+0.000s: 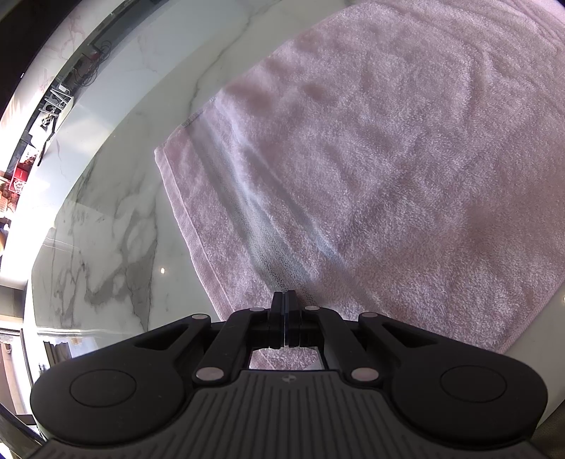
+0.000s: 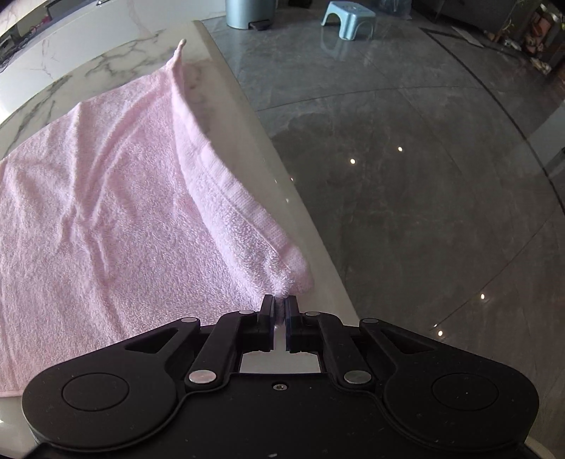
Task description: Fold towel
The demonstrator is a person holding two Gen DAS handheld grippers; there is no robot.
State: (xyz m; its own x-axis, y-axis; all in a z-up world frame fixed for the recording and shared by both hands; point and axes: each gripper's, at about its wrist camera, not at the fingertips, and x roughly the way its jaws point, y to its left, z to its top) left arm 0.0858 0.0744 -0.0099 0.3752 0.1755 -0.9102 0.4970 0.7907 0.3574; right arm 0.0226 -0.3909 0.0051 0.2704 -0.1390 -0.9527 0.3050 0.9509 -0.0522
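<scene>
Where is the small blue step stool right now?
In the right wrist view, the step stool stands on the grey floor at top centre, right of the bin.

light: strong daylight, blown out white left of the left gripper (image 1: 284, 300)
glare: ceiling spots mirrored in the glossy floor (image 2: 423, 176)
blur: towel (image 1: 370, 159) stripes smeared a bit
edges: heavy fisheye bending

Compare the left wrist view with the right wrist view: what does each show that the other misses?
Only the left wrist view shows the towel's woven stripe band and the shut left tool. Only the right wrist view shows the grey floor, blue stool, bin and right tool pinching a lifted corner. Both show the pink towel on the marble table.
</scene>
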